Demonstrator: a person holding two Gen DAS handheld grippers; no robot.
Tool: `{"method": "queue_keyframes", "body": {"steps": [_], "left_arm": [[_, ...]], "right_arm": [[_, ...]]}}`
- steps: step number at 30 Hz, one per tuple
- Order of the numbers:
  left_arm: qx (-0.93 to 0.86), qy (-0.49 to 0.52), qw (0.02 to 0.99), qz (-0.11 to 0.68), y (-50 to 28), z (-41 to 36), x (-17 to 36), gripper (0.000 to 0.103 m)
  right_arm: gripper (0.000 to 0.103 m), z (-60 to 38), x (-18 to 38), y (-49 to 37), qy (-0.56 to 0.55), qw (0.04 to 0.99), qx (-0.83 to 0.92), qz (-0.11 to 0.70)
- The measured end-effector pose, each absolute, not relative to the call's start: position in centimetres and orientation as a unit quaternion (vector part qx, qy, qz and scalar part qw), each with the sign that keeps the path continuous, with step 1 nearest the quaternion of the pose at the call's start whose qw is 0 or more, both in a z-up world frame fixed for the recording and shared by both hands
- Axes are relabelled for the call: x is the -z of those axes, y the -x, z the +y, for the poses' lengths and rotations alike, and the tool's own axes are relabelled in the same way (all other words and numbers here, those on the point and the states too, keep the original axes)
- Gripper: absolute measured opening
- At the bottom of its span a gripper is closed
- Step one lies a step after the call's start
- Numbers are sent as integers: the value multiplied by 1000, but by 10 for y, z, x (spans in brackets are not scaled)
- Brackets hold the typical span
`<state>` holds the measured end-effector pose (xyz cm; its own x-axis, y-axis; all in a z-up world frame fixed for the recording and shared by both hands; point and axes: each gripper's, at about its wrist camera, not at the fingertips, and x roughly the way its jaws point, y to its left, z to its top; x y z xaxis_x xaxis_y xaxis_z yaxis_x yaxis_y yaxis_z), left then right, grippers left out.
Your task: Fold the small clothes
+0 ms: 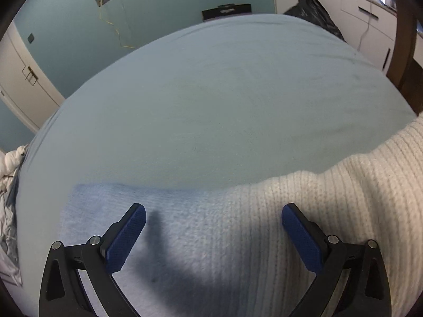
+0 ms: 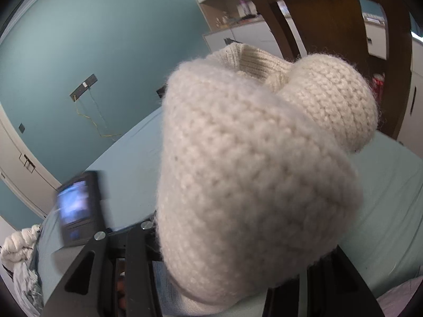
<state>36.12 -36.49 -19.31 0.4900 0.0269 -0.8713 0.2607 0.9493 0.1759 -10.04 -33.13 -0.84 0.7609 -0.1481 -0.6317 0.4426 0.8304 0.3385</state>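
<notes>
A cream knitted sweater [image 1: 304, 224] lies on the light blue bed sheet [image 1: 211, 105], spread across the near and right part of the left wrist view. My left gripper [image 1: 213, 212] is open and empty, its blue pads [image 1: 127, 237] wide apart just above the sweater's left part. In the right wrist view a bunched fold of the same sweater [image 2: 251, 171] fills the middle and hides my right gripper's fingertips. The right gripper [image 2: 238, 272] is shut on this fold and holds it lifted above the sheet [image 2: 391, 198].
A crumpled white and grey duvet [image 1: 10, 198] lies off the bed's left edge. White cabinets [image 1: 364, 21] and a black bag [image 1: 314, 10] stand behind the bed. A dark wooden chair [image 2: 330, 26] stands at the right. The left gripper's screen [image 2: 79, 206] shows at the left.
</notes>
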Motion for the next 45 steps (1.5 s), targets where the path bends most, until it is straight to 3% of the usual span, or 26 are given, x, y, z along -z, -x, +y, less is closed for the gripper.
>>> {"method": "queue_keyframes", "body": {"steps": [7,16,21,26,31,35,40,42,45], "left_arm": [[121,-107,837,523,-367,-314,176,103],[74,-154,857,485,-288,-213,124,103],[66,-110,871,474,-264,-151,112,103],[57,-54,873,481,-270,-101,108,103],[15,-74,887,455,-284,-67,92,103],[-51,-100,898,426,-286,-32,78,103],[-47,-66,897,435,-293,-14,84,103],[-32,-55,896,439,-295,-13,84,103],[-20,-47,898,437,-286,-11,82,103]], "right_arm": [[39,-323,9,93,-211,911,169,310],[39,-313,0,91,-182,918,171,309],[39,-285,-10,87,-109,935,168,294],[39,-218,-21,72,39,951,157,262],[40,-122,-2,56,227,939,123,227],[42,-55,43,44,336,913,74,219],[44,-3,142,49,527,822,40,211],[45,7,182,63,626,762,50,157],[52,11,181,64,641,751,67,141]]}}
